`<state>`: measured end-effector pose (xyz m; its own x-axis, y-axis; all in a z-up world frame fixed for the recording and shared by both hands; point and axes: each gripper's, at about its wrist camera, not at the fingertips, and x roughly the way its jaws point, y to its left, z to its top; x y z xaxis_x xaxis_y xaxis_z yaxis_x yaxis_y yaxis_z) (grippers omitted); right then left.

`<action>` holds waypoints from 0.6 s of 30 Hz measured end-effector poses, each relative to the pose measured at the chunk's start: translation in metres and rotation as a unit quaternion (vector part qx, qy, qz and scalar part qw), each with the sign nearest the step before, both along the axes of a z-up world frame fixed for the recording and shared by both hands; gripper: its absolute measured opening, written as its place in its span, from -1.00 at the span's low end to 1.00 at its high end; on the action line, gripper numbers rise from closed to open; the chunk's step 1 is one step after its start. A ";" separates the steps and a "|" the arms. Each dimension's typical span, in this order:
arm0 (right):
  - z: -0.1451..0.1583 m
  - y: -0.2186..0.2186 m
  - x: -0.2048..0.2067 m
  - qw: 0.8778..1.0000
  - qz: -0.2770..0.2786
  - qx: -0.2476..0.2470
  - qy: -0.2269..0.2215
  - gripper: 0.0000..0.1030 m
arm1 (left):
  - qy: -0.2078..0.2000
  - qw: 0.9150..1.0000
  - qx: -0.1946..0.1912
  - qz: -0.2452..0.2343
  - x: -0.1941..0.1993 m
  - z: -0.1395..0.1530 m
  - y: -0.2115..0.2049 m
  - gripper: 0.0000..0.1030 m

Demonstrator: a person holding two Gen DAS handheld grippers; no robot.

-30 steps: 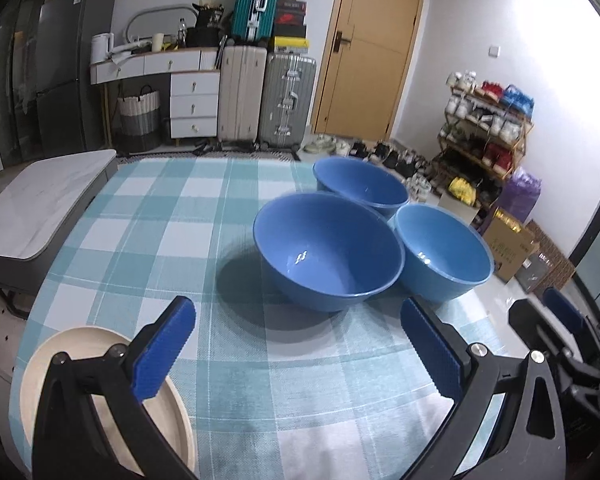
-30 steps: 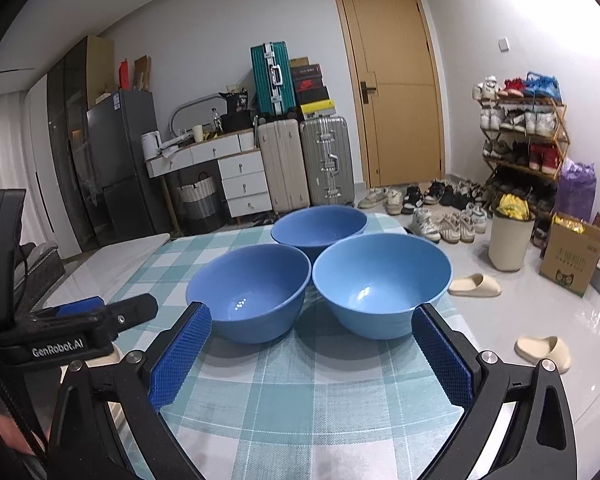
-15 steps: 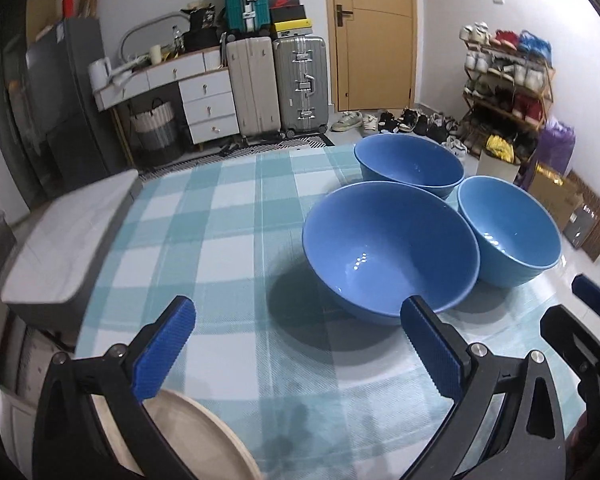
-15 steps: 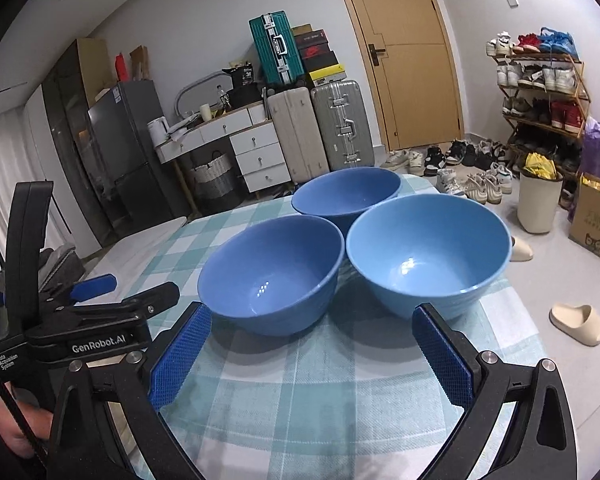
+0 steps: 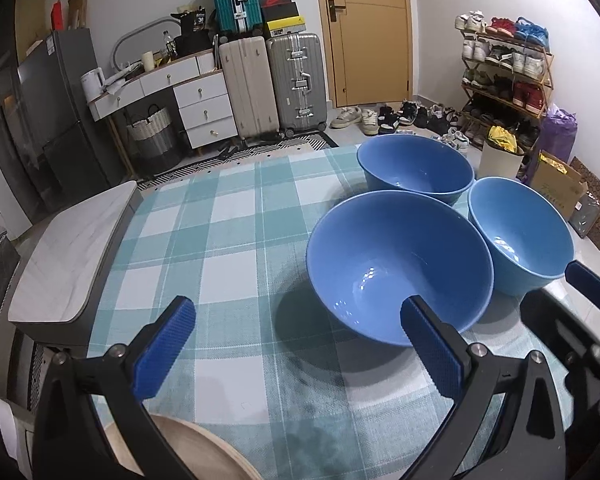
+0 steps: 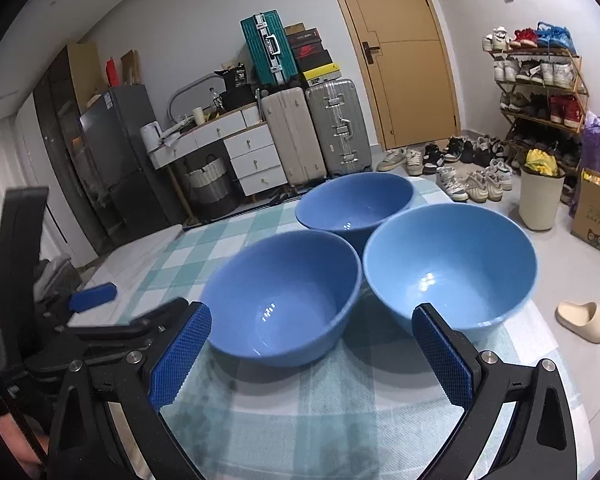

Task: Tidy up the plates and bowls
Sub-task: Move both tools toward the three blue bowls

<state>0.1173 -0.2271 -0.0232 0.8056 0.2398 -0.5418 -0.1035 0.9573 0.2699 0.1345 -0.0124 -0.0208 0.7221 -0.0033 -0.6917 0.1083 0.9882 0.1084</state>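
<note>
Three blue bowls stand close together on the checked tablecloth [image 5: 228, 248]: a near one [image 5: 396, 264] [image 6: 284, 308], a far one [image 5: 416, 168] [image 6: 352, 204] and a right one [image 5: 520, 236] [image 6: 452, 264]. A cream plate [image 5: 188, 452] lies at the table's near left corner, partly under my left gripper. My left gripper [image 5: 296, 344] is open just in front of the near bowl, its right pad overlapping the bowl's front. My right gripper [image 6: 312, 356] is open too, low before the near and right bowls. Nothing is between either pair of fingers.
A grey-white side table [image 5: 72, 248] adjoins the table's left edge. Beyond the table are suitcases [image 5: 272, 84], a white drawer unit [image 5: 204, 104], a door [image 5: 364, 28], a shoe rack [image 5: 504, 72] and a bin [image 6: 540, 196] on the floor.
Both grippers have moved forward toward the bowls, which now look larger. The left view has swung left, putting the bowls to its right. The plate has slipped further out of view.
</note>
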 end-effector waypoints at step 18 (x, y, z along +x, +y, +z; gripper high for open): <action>0.004 0.019 0.019 0.993 -0.015 0.099 0.058 0.98 | 0.060 0.997 0.016 -0.054 0.096 0.004 0.016 1.00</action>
<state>0.1365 -0.2086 -0.0197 0.7486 0.3275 -0.5764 -0.0328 0.8867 0.4611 0.2307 0.0033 -0.0169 0.6313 -0.0523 -0.7738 0.2274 0.9664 0.1202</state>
